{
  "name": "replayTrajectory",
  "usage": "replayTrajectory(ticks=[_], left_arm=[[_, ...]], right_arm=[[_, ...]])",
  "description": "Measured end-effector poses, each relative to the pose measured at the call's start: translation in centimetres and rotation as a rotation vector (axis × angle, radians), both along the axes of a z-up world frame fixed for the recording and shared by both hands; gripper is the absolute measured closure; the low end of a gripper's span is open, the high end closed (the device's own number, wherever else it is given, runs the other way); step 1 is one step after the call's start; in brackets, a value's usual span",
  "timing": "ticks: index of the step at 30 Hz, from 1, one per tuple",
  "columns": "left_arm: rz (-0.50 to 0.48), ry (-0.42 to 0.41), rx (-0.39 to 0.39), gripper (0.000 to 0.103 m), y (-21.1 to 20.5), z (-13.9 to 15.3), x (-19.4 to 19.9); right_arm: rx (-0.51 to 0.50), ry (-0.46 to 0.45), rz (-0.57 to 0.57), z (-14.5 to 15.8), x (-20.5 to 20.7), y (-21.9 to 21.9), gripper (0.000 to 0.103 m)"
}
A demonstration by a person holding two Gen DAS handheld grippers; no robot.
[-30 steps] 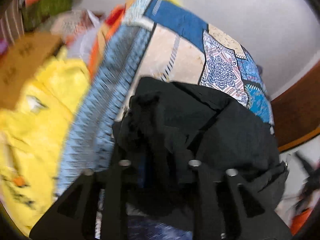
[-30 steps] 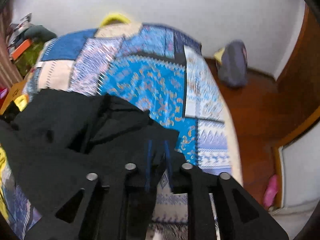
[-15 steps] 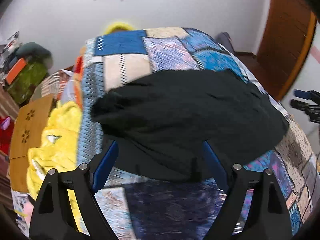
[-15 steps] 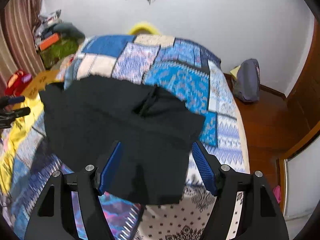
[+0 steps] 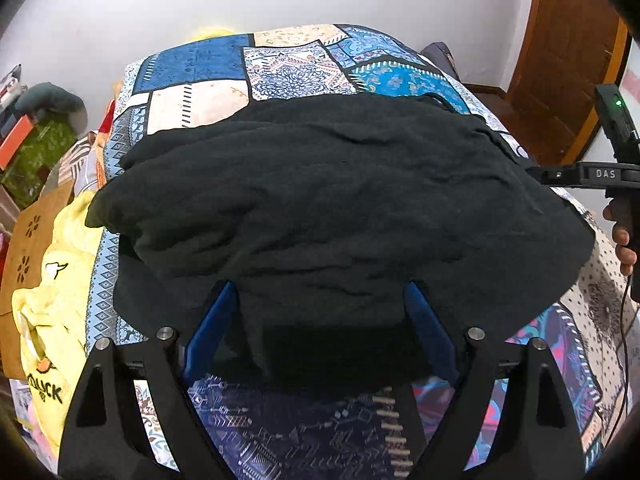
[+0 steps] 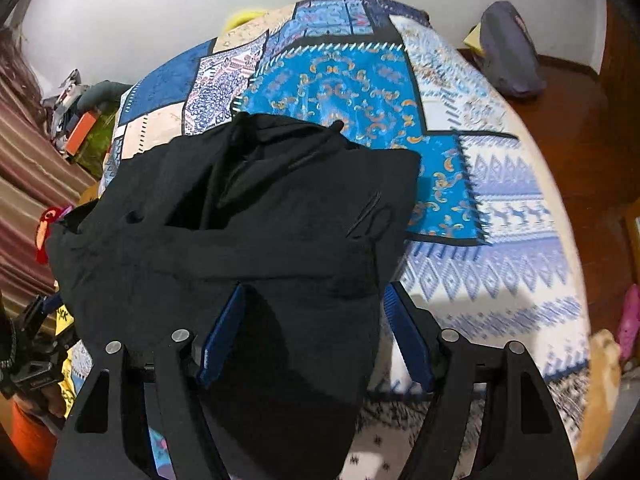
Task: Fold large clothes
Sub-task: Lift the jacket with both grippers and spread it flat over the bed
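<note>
A large black garment (image 5: 340, 200) lies spread and rumpled on the patchwork quilt (image 5: 200, 64) of the bed. Its near edge lies between the blue pads (image 5: 212, 320) of my left gripper (image 5: 318, 286), whose jaws stand wide and are still opening without pressing the cloth. In the right wrist view the same garment (image 6: 240, 220) shows its folded side and collar. My right gripper (image 6: 315, 287) hangs over its near right corner. Its jaws are closing with cloth between them, but the pads (image 6: 406, 336) do not pinch it.
A yellow garment (image 5: 52, 280) and a cardboard box (image 5: 28, 240) lie left of the bed. A grey bag (image 6: 508, 52) sits on the wooden floor at the far right, near a wooden door (image 5: 568, 40). A person's fingers (image 5: 624, 240) hold the right gripper's handle.
Both grippers were shut on bunched black cloth, then let go and opened. The garment dropped and now lies spread on the quilt. The right gripper sank lower and its jaws narrowed.
</note>
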State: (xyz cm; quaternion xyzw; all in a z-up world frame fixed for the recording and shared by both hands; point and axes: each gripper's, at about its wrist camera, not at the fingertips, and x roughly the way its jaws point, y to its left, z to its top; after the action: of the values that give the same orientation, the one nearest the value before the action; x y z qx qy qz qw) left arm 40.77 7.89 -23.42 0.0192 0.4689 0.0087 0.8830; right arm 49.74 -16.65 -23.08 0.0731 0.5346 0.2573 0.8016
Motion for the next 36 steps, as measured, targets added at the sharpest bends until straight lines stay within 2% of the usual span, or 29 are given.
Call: replayTrajectory(ticks=[2,4,5,9,12,15,19,22,24,28,30,31,33,34,36], left_arm=[[0.01,-0.005,-0.004,0.012,0.1,-0.3,0.0],[0.011,-0.01,-0.006,0.01,0.2,-0.4,0.0],[0.012,-0.01,-0.006,0.01,0.2,-0.5,-0.1],[0.006,-0.003,0.005,0.01,-0.1,-0.6,-0.6],[-0.002,-0.004,0.009,0.01,-0.5,-0.5,-1.1],[-0.01,-0.021,0.023,0.01,-0.9,0.0,-1.8],[-0.006,-0.085,0.046,0.01,-1.4,1.7,-2.7],[-0.034,-0.16,0.063,0.01,-1.4,4.6,-3.1],[-0.053,-0.175,0.089,0.01,-1.3,6.0,-2.6],[-0.114,-0.083,0.084,0.01,-0.2,5.9,-0.5],[-0.074,-0.055,0.06,0.01,0.9,5.2,-0.4],[-0.049,-0.048,0.024,0.01,1.5,4.9,-0.6],[0.003,-0.034,-0.103,0.01,3.0,3.9,-1.1],[0.014,-0.034,-0.138,0.01,3.3,3.6,-1.2],[0.041,-0.034,-0.14,0.01,3.4,2.7,-0.8]], right_arm=[[0.012,0.0,0.001,-0.4,0.0,0.3,0.047],[0.003,-0.025,-0.003,-0.3,-0.3,0.4,0.062],[-0.007,-0.035,-0.004,-0.2,-0.3,0.2,0.074],[-0.045,-0.119,0.003,1.6,-1.7,0.1,0.091],[-0.094,-0.231,0.015,4.5,-3.3,0.7,0.095],[-0.093,-0.34,0.02,8.4,-4.6,1.0,0.096],[-0.113,-0.424,0.058,12.3,-5.4,2.5,0.097],[-0.13,-0.455,0.059,13.3,-5.6,3.0,0.097],[-0.124,-0.454,0.036,13.3,-5.0,2.8,0.097],[-0.097,-0.436,-0.012,13.0,-3.4,2.4,0.098],[-0.099,-0.452,-0.019,13.2,-3.2,2.5,0.098],[-0.104,-0.461,-0.023,13.5,-3.1,2.5,0.098],[-0.107,-0.451,-0.04,13.6,-2.3,2.5,0.098],[-0.105,-0.442,-0.05,13.4,-1.6,2.4,0.098],[-0.108,-0.435,-0.064,12.8,-0.7,2.2,0.098]])
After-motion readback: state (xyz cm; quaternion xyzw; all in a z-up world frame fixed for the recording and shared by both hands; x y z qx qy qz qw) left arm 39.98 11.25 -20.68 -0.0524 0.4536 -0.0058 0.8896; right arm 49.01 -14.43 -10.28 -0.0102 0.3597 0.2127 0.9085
